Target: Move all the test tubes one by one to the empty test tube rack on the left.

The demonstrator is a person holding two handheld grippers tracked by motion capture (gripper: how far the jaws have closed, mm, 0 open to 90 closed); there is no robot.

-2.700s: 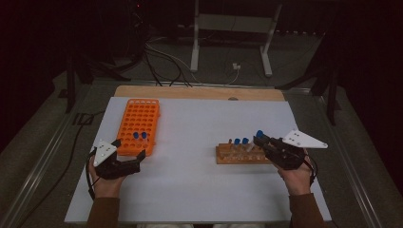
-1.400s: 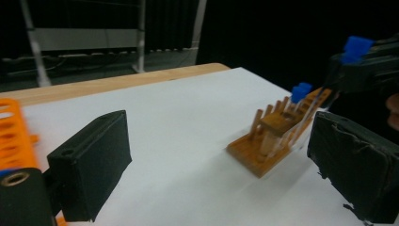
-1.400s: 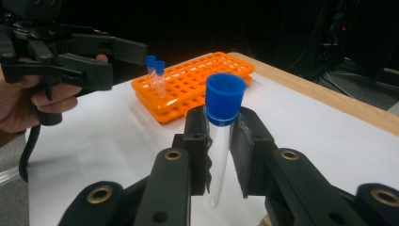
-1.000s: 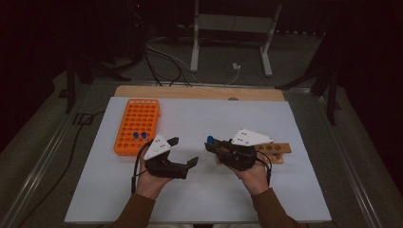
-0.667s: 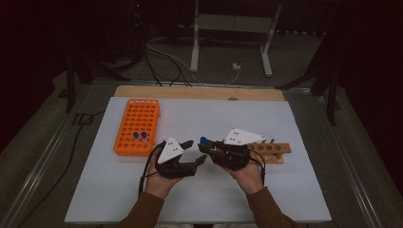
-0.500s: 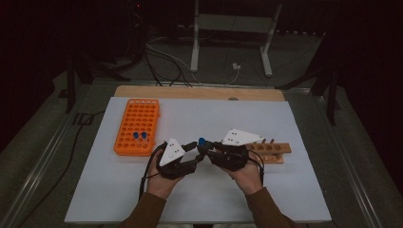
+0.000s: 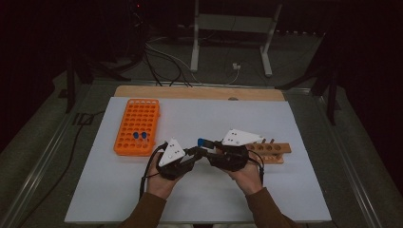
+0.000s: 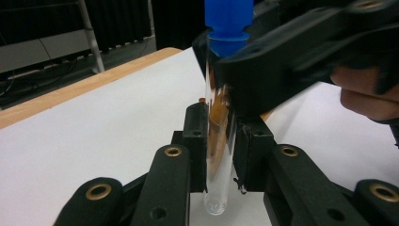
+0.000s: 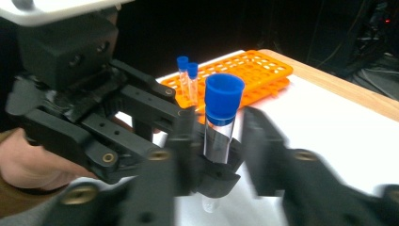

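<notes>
Handover of a blue-capped tube is under way at the lower middle of the high view, between the orange rack at left and the wooden rack at right. The left gripper has just closed its jaws onto the glass low down, and its pads now clamp the upright tube. The right gripper has just been opening; in its own view the right-hand jaw is blurred and stands off the tube, so it no longer grips. The risk now is a snag: if the right hand pulls away before its jaws clear fully, it could tilt the tube in the left grip or drag it loose onto the table.
</notes>
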